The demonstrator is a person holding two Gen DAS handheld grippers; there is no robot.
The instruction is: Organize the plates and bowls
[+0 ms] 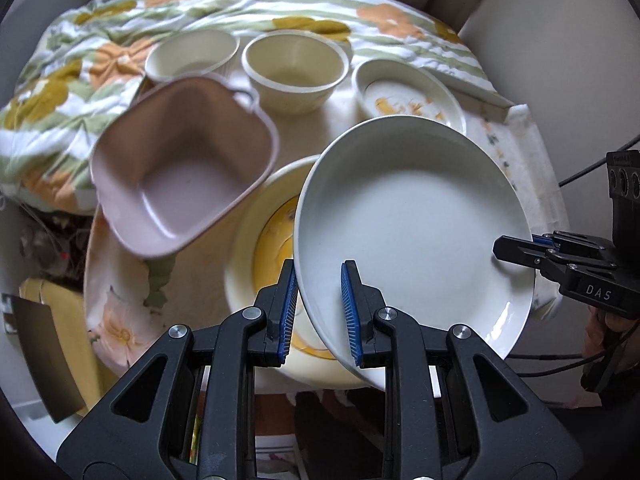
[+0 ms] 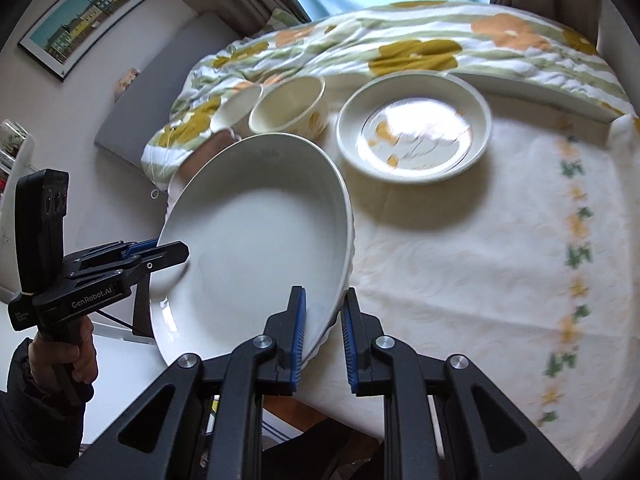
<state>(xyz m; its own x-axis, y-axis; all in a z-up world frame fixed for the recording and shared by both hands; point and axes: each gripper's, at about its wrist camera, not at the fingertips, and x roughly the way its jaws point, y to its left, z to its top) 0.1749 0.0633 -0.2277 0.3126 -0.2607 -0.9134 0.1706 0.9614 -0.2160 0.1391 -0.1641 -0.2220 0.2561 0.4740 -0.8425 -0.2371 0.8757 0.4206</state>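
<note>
A large white plate (image 1: 412,232) hangs tilted above the table, held at both rims. My left gripper (image 1: 320,312) is shut on its near edge. My right gripper (image 2: 323,334) straddles the plate's (image 2: 256,240) opposite rim, with a visible gap on the outer pad; it also shows in the left wrist view (image 1: 516,250). Under the plate lies a cream plate with a yellow pattern (image 1: 264,240). A pink square bowl (image 1: 184,168), two cream bowls (image 1: 192,56) (image 1: 294,68) and a small patterned plate (image 1: 408,92) stand on the table.
The round table (image 2: 480,260) has a cream floral cloth; a bunched flowered cloth (image 1: 80,72) covers its far side. A flat white tray edge (image 2: 532,92) lies at the back right. A person in a light blue top sits behind. A chair (image 1: 52,320) stands at left.
</note>
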